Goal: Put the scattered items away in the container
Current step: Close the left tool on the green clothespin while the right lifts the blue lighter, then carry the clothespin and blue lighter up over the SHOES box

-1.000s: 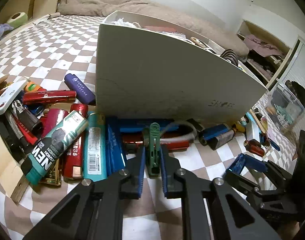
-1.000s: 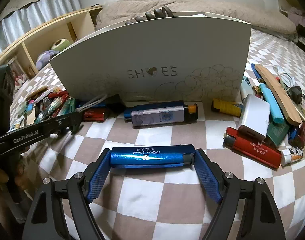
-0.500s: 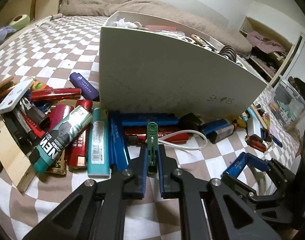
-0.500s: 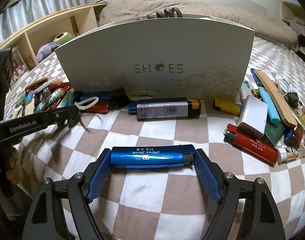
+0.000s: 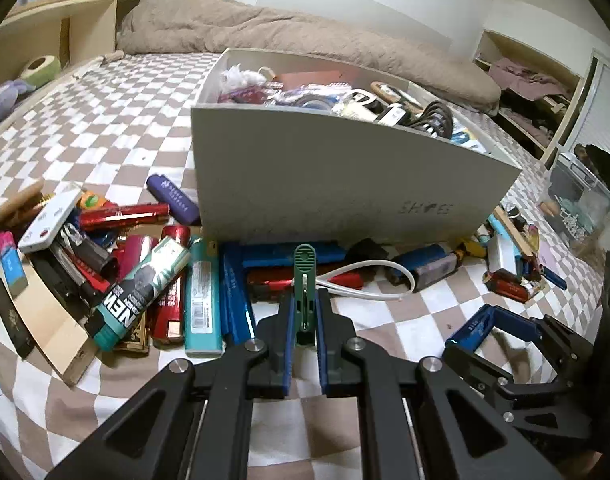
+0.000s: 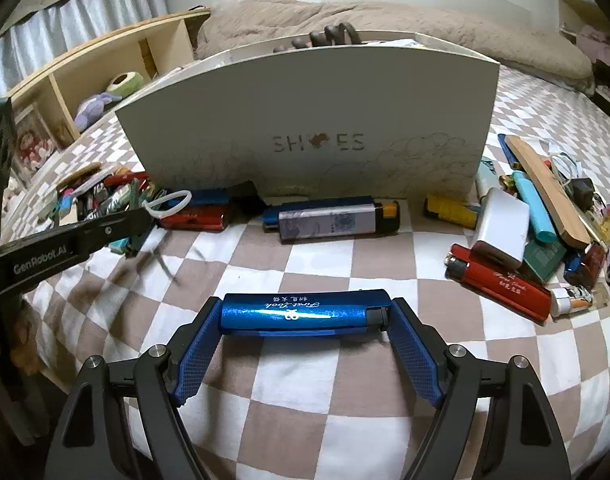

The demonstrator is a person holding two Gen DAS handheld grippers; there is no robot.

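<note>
A white shoe box (image 5: 345, 184) stands on the checked bed, full of small items; it also shows in the right wrist view (image 6: 313, 120). My left gripper (image 5: 303, 320) is shut on a green clothes peg (image 5: 304, 280) with a white loop (image 5: 365, 276) hanging from it, held above the bed in front of the box. My right gripper (image 6: 305, 316) is shut on a blue lighter (image 6: 303, 309), gripped end to end, held above the bed. It shows at the lower right of the left wrist view (image 5: 489, 328).
Lighters, tubes and small boxes lie in a pile (image 5: 117, 264) left of the box, a row of lighters (image 6: 329, 218) along its front, another pile (image 6: 545, 228) at its right. A wooden shelf (image 6: 105, 68) and a rumpled blanket (image 5: 305, 40) lie beyond.
Both grippers have risen and pulled back from the box with their loads. The peg's white loop has lifted off the lighters. The box's contents now show in the left wrist view.
</note>
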